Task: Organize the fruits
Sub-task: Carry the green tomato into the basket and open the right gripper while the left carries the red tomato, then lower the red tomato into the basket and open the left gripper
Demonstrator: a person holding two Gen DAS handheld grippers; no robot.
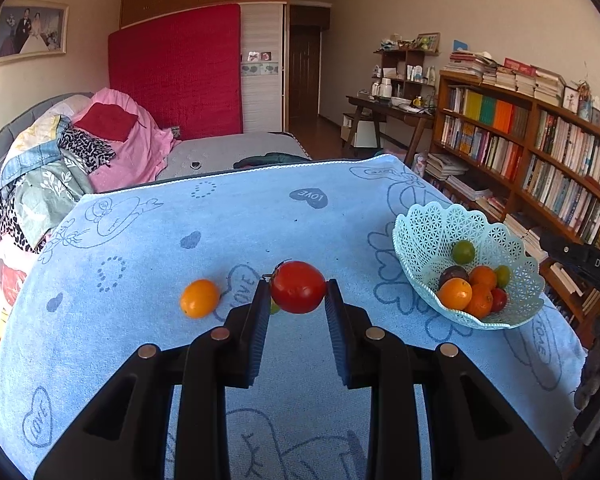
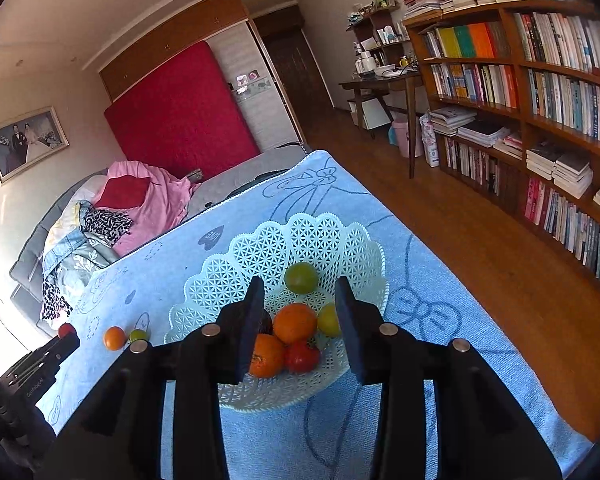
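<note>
Left wrist view: a smooth red tomato is pinched at the fingertips of the closed left gripper, above the middle of the blue towel-covered table; slippage is risked. Over the pale green lattice plastic basket at the right edge, the right gripper is held slightly open, empty.

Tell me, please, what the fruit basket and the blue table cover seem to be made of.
The basket looks like moulded plastic, pale mint, slightly glossy: its wall is a regular pierced lattice with a scalloped rim, too uniform for weaving. The table cover looks like terry towel cloth, matt and fuzzy: a soft nap shows, and the printed hearts and "LOVE" words have blurred edges. The exact fibre cannot be told.
</note>
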